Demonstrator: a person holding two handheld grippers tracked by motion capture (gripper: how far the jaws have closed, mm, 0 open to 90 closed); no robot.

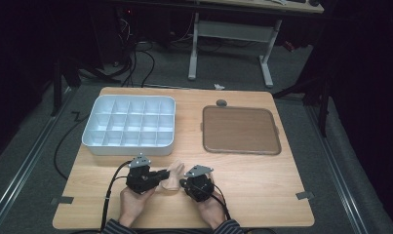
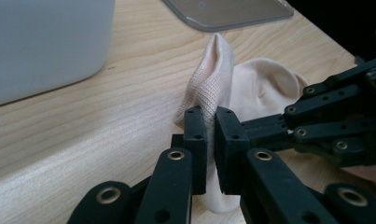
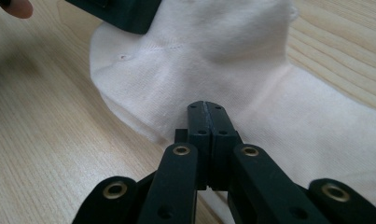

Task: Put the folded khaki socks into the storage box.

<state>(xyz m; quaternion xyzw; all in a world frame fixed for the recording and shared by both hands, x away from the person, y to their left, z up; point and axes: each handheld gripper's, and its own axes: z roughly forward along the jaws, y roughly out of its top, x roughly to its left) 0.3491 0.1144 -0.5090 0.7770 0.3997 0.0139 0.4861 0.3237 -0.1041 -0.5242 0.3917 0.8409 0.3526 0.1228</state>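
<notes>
While the left hand-held gripper (image 2: 212,121) pinches a raised fold of the pale cream sock (image 2: 260,88) between its nearly closed jaws, the cloth stands up in a peak just beyond the black tips, and the rest of the sock lies slack on the bench (image 2: 106,126). Seen from its own camera, the right hand-held gripper (image 3: 208,109) has its jaws pressed fully together over the edge of the same sock (image 3: 213,60); whether cloth is caught between them cannot be told, though the tips rest right on the fabric. From the high view, both the left hand-held gripper (image 1: 161,174) and the right hand-held gripper (image 1: 185,184) sit close together near the front edge of the bench (image 1: 262,190), the sock (image 1: 172,176) between them, each held by a hand coming in from below, with a cable trailing back from each. Farther off on the bench, a white divided tray (image 1: 129,145) stands at the left, and a brown flat tray (image 1: 241,130) lies at the right, both well apart from the sock.
</notes>
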